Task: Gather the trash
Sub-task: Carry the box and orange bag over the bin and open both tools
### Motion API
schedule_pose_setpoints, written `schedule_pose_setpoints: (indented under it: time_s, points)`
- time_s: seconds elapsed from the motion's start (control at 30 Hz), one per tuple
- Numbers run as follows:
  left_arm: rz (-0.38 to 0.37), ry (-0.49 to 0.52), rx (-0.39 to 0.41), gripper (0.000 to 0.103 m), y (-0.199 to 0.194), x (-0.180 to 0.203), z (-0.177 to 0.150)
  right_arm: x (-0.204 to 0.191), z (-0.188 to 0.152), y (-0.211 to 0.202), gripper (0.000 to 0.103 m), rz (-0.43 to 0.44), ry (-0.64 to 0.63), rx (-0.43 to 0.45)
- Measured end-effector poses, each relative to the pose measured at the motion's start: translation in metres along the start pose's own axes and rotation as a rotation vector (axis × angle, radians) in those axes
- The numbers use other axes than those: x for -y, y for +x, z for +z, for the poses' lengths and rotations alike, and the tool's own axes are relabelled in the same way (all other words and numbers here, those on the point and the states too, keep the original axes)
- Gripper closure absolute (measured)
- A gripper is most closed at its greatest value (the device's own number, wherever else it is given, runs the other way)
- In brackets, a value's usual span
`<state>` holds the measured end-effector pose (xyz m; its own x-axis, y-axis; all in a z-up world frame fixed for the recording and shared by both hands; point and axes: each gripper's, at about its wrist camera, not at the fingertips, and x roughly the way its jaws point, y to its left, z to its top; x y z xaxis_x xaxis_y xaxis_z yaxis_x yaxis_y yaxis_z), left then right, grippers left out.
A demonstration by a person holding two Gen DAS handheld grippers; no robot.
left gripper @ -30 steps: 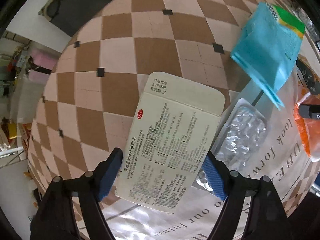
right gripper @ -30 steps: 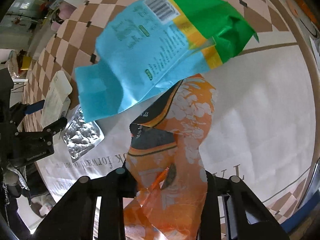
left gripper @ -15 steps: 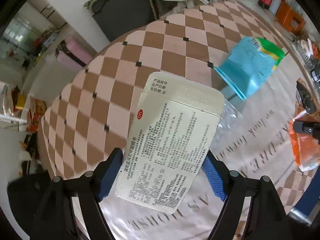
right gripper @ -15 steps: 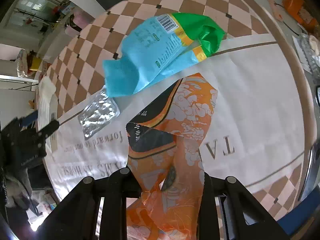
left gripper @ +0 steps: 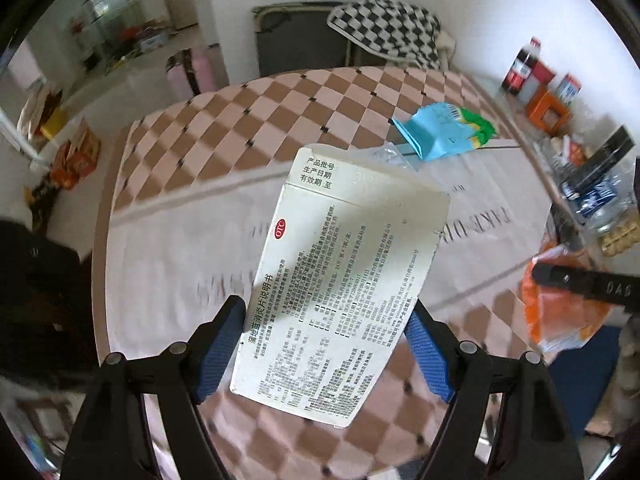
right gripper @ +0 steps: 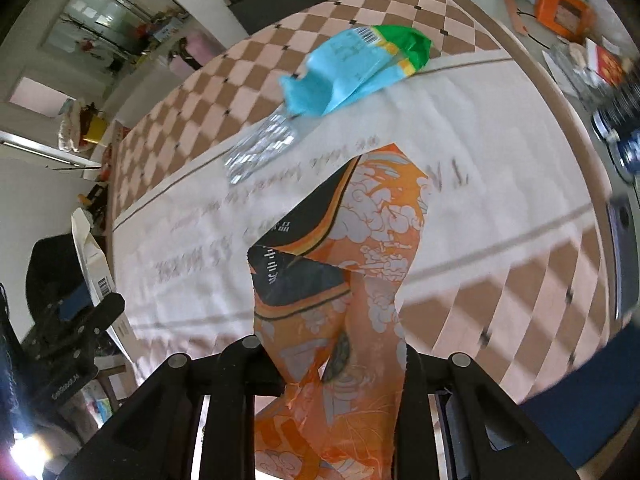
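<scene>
My left gripper (left gripper: 326, 354) is shut on a flattened white medicine box (left gripper: 340, 280) with printed text, held above the table. My right gripper (right gripper: 332, 364) is shut on a crumpled orange snack wrapper (right gripper: 344, 264), also lifted; the wrapper also shows in the left wrist view (left gripper: 560, 308). A blue-and-green snack bag (right gripper: 356, 68) lies on the far part of the checkered table (right gripper: 520, 312), and it also shows in the left wrist view (left gripper: 444, 132). A silver blister pack (right gripper: 260, 148) lies next to it on the white cloth (right gripper: 460, 120).
A cluttered counter (left gripper: 568, 128) with bottles and an orange box (right gripper: 564, 8) runs along the table's right side. A dark folded cot with a checkered cushion (left gripper: 384, 28) stands beyond the table. Bags and clutter (left gripper: 64, 148) sit on the floor at left.
Both grippers have risen and pulled back from the table with the box and the orange wrapper. The blue bag and blister pack now look smaller and farther away.
</scene>
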<state>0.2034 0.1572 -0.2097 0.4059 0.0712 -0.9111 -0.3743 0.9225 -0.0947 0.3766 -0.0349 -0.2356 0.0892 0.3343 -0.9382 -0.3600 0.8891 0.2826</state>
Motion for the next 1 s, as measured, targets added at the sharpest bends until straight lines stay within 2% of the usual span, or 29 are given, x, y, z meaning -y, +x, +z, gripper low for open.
schedule_pose_setpoints:
  time_s: [0.13, 0.27, 0.33, 0.5, 0.57, 0.77, 0.87, 1.0]
  points:
    - [-0.052, -0.048, 0.021, 0.026, -0.023, -0.013, -0.057, -0.015, -0.069, -0.016, 0.081, 0.000, -0.005, 0.021]
    - [-0.107, -0.069, 0.014, 0.026, -0.044, -0.016, -0.116, -0.024, -0.154, -0.026, 0.081, 0.003, 0.017, 0.010]
    - [-0.132, -0.080, -0.013, 0.026, -0.050, -0.017, -0.150, -0.023, -0.193, -0.025, 0.081, 0.003, 0.022, -0.015]
    - [-0.177, -0.135, -0.113, 0.026, -0.035, -0.016, -0.210, -0.011, -0.276, 0.006, 0.081, -0.026, 0.040, -0.115]
    - [-0.191, -0.162, -0.164, 0.026, -0.022, -0.015, -0.238, -0.001, -0.304, 0.029, 0.081, -0.041, 0.052, -0.165]
    - [-0.202, -0.267, -0.344, 0.026, 0.056, -0.014, -0.307, 0.039, -0.361, 0.121, 0.081, -0.059, 0.073, -0.306]
    - [-0.211, -0.336, -0.421, 0.026, 0.108, -0.017, -0.335, 0.059, -0.381, 0.178, 0.081, -0.063, 0.062, -0.358]
    - [-0.262, -0.472, -0.516, 0.026, 0.190, -0.031, -0.372, 0.087, -0.400, 0.250, 0.081, -0.058, 0.068, -0.406]
